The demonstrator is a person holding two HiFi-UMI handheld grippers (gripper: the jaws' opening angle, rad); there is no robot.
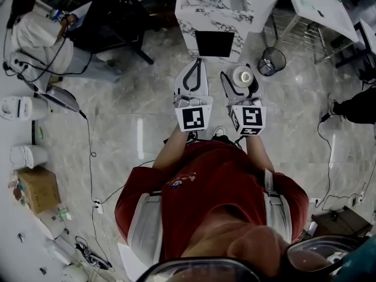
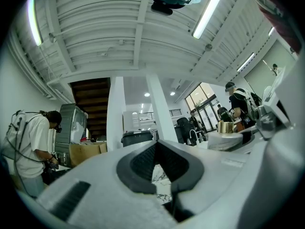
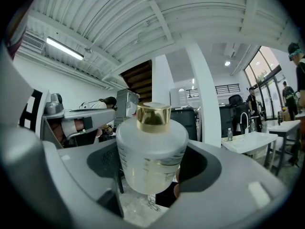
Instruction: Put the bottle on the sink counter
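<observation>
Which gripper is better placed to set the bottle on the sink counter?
The right gripper: its jaws hold the frosted white bottle with gold cap near the white marble counter. The left gripper is shut, empty.

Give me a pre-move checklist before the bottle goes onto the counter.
1. Grip: ok. The right gripper has its jaws closed on the bottle.
2. Bottle upright with cap on: ok.
3. Left gripper out of the way: ok. It is shut, empty and beside the right one.
4. Counter ahead: ok. The marble unit is in front of both grippers.
5. Free landing spot on the counter: cannot tell.
6. Bin clear of the path: ok. It stands off to the right.
</observation>
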